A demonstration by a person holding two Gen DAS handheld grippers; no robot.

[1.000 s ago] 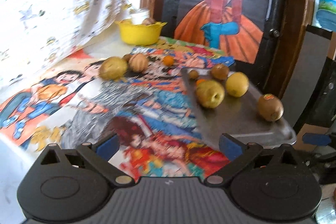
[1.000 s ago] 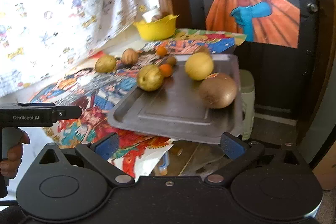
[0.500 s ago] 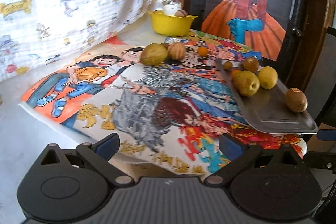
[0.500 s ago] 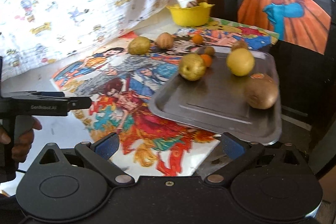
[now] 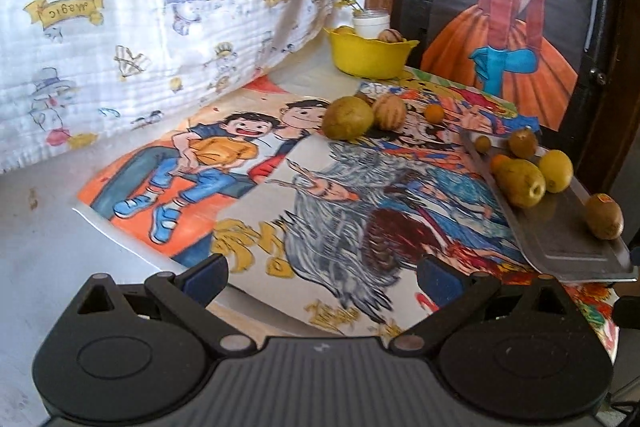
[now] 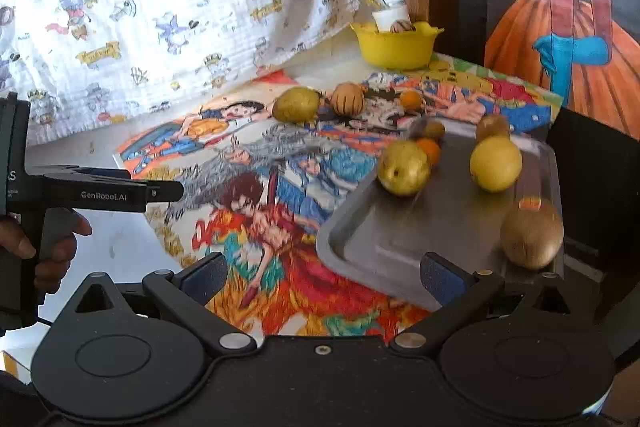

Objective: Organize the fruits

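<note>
From the left wrist view, the left gripper (image 5: pixel 322 269) hung above the near part of the worktop (image 5: pixel 48 251) with its fingers (image 5: pixel 206 273) spread wide and nothing between them. Ahead lay a cartoon-printed mat (image 5: pixel 280 183). A green-yellow fruit (image 5: pixel 347 117), a striped round fruit (image 5: pixel 389 111) and a small orange fruit (image 5: pixel 434 113) sat on the mat, off the metal tray (image 5: pixel 560 227). The tray at the right carried a yellow-green fruit (image 5: pixel 522 183), a lemon-yellow fruit (image 5: pixel 555 171) and a brown fruit (image 5: pixel 604 215), among smaller ones. A yellow bowl (image 5: pixel 370 57) stood far back.

From the right wrist view, the right gripper (image 6: pixel 324 273) also had its fingers (image 6: pixel 442 279) released and empty, just before the tray's (image 6: pixel 400 239) near edge. The brown fruit (image 6: pixel 531 234) lay nearest, by the right rim. At the left, a hand (image 6: pixel 48 247) held the left gripper's handle.
</note>
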